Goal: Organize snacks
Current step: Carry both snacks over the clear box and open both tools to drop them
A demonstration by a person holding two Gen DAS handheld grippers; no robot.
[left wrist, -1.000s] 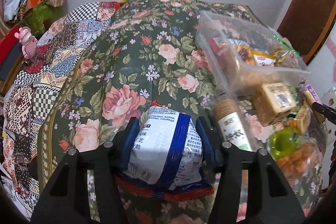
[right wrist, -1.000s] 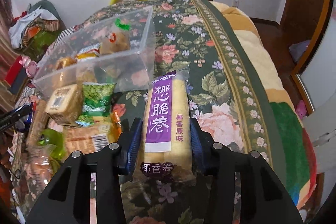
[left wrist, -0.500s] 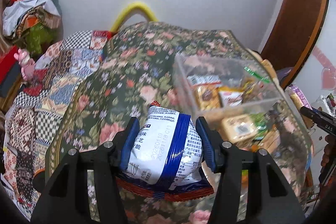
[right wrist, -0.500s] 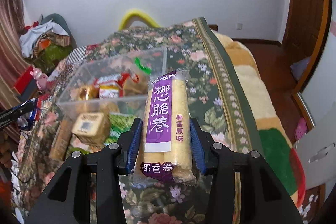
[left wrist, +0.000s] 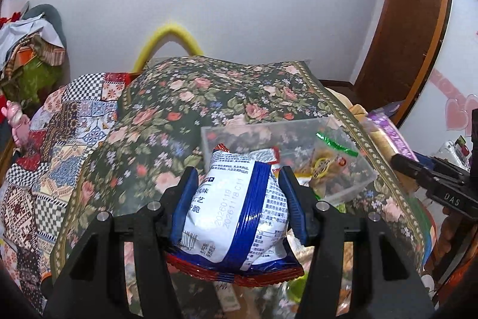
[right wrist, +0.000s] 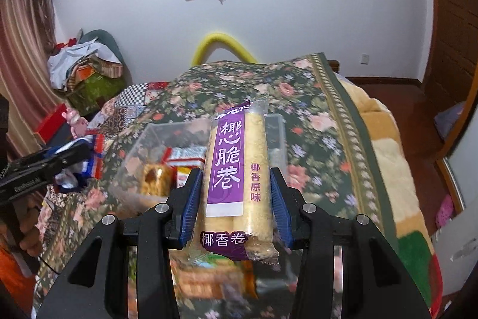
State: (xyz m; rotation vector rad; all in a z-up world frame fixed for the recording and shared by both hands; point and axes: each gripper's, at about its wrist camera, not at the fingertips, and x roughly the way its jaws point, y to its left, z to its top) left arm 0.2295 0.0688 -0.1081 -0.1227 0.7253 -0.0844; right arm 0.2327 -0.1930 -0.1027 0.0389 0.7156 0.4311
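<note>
Two grippers, both loaded. Left gripper point(left wrist: 239, 205) is clamped on a white-and-blue snack bag point(left wrist: 239, 214), blue pads pressed into both its sides; the bag bulges between them, red crimped seam hanging below. Right gripper point(right wrist: 236, 202) is clamped on a long purple-labelled roll pack point(right wrist: 237, 178), pack upright along the fingers, top end sticking out well past the tips.

Hard to read:
- Clear plastic bin point(left wrist: 355, 169) sits ahead of the left gripper, slightly to its right, on the floral blanket point(left wrist: 185, 109). The bag covers the bin's near-left corner, so I can't tell whether the bag is over the rim or just short of it.
- In the right wrist view the roll pack splits the bin point(right wrist: 131, 157) down the middle; the far wall is mostly hidden behind it.
- Everything below both grippers is blurred: loose snacks under the fingers, none identifiable.
- Bin contents only partly legible: a green-tied packet point(left wrist: 328, 160) in the left view, a brown-filled packet point(right wrist: 154, 178) and a red-and-silver wrapper point(right wrist: 186, 154) in the right view.

Cross-view:
- Left view catches the right gripper's black body at its far right edge, with the roll pack's purple end point(left wrist: 391, 136) beyond the bin, cut off by the frame.
- Right view catches the left gripper at its far left edge with the bag's blue-and-red edge, left of the bin.
- Only the right view shows the curtain point(right wrist: 27, 56).
</note>
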